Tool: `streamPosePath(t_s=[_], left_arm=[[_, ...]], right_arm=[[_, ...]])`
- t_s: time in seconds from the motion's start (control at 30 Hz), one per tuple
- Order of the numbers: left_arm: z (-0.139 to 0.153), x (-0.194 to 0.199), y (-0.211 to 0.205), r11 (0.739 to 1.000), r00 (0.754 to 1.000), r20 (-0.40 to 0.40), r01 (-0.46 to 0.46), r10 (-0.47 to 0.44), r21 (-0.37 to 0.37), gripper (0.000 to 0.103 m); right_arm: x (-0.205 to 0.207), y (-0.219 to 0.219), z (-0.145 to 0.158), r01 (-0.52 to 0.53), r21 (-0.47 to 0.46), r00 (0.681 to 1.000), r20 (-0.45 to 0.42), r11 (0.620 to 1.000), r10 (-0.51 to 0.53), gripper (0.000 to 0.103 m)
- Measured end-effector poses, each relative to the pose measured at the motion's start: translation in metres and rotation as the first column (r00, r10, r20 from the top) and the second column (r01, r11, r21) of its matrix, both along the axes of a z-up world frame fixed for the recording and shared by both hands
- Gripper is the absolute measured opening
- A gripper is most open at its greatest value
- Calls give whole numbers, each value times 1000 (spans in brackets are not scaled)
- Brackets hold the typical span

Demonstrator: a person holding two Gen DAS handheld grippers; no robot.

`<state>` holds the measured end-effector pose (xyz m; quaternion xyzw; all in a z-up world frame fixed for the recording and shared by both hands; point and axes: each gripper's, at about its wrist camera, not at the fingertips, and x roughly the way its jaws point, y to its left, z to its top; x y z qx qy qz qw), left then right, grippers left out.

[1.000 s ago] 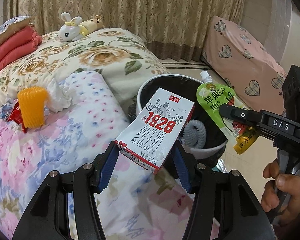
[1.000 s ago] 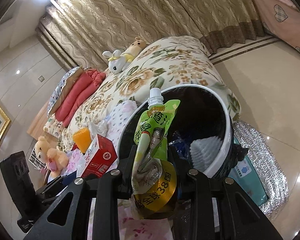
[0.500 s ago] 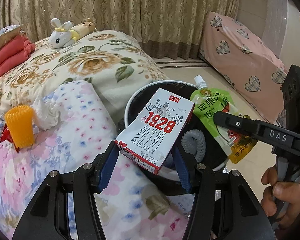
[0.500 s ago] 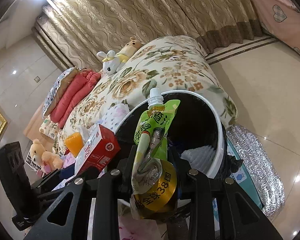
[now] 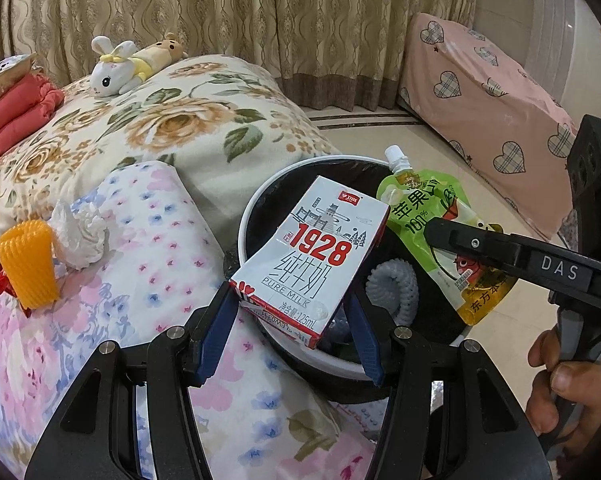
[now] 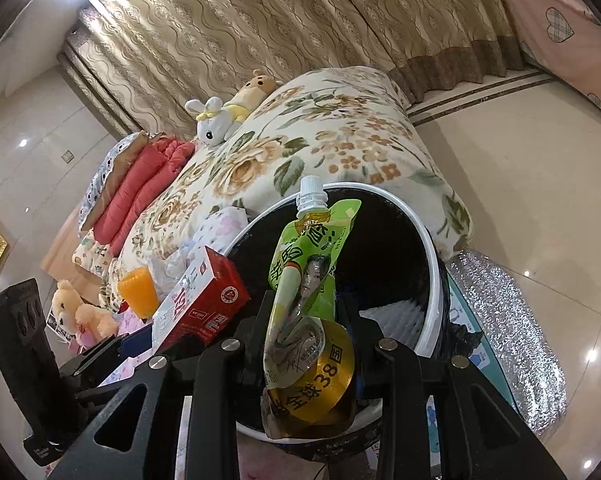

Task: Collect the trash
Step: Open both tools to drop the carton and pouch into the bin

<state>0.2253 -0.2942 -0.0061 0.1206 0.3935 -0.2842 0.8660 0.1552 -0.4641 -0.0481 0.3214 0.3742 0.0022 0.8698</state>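
Left gripper grasps milk carton, right gripper juice pouch, above bin; tissue and foam sleeve remain.

Flower-print bed: orange foam sleeve and crumpled tissue near left, plush rabbit far, red quilt far left.

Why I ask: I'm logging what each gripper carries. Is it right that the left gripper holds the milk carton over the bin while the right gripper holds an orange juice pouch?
Not quite. The pouch in the right gripper is green, not orange, as the right wrist view shows. The rest stands: the left gripper holds the milk carton over the bin.
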Motion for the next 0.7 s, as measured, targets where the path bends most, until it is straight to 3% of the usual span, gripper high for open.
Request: streamPosePath(t_s=[0.43, 0.53, 0.6, 0.7], left_arm=[[-1, 5, -6, 1000, 1000, -10, -2, 2, 3, 55], [-1, 7, -5, 1000, 999, -33, -6, 5, -16, 56], [-1, 6, -1, 1000, 999, -30, -16, 15, -21, 62], [1, 3, 7, 999, 999, -26, -31, 30, -38, 66]], right_arm=[[5, -2, -3, 1, 1, 1000, -18, 1000, -1, 34], [6, -2, -4, 1, 6, 1000, -22, 1000, -1, 46], [5, -2, -2, 3, 5, 1000, -14, 1000, -3, 57], [3, 0, -1, 8, 9, 1000, -7, 1000, -8, 64]])
